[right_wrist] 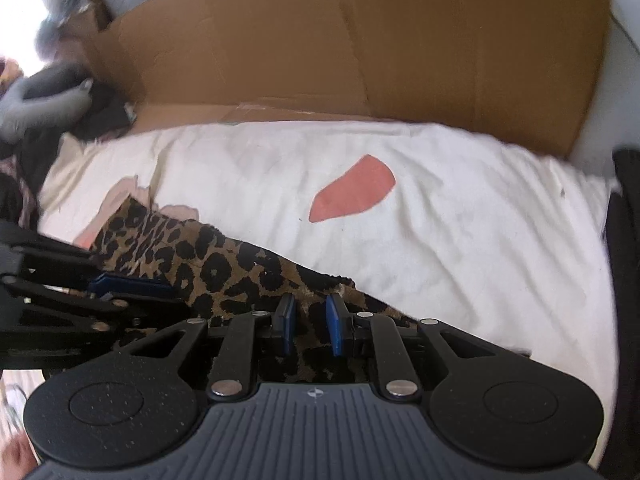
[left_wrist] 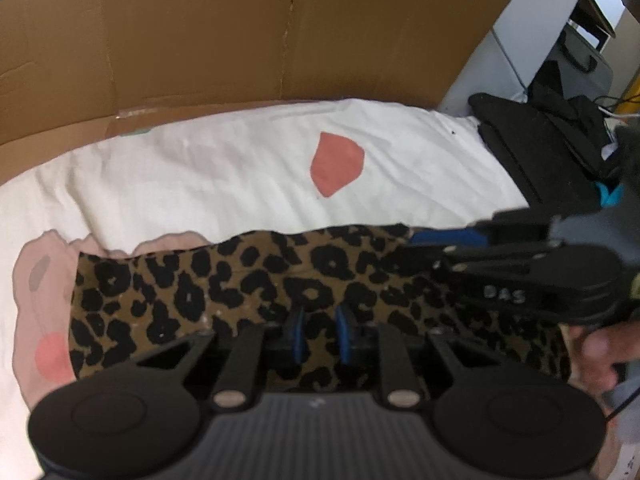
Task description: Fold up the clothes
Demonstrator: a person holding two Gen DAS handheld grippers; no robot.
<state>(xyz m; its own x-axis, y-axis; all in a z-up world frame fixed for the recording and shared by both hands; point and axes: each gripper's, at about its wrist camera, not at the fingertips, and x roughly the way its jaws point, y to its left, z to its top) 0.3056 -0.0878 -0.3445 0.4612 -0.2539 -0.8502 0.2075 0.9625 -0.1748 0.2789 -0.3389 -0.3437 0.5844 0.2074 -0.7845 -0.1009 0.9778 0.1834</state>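
Nearest in both wrist views are the tongs themselves, and each pair stands over the near strip of the leopard-print garment (left_wrist: 248, 300), whose long axis runs left to right across the white bedsheet (left_wrist: 224, 176). The left tongs (left_wrist: 320, 334) hold their blue pads a narrow gap apart with printed cloth showing between and under them; whether the pads actually pinch a fold cannot be told from here. The right tongs (right_wrist: 309, 324) look the same in their own view, narrowly parted over the cloth near the garment's right end, grip likewise uncertain. The two pairs sit close beside each other: the right tongs reach in from the right edge of the left view, lying along the garment's far right edge, and the left tongs enter the right view from the left. So the garment lies directly beneath and ahead of both, with most of its length stretching away to the left, which puts the left hand nearer that free end. A pale pink garment (left_wrist: 40, 300) peeks out under the left end. Beyond the far hem the sheet is open, marked only by a coral patch (left_wrist: 336, 164), giving fair room to carry an edge forward. Farther still, a cardboard wall (left_wrist: 240, 40) closes the back, and dark clothes (left_wrist: 532, 148) are piled at the far right.
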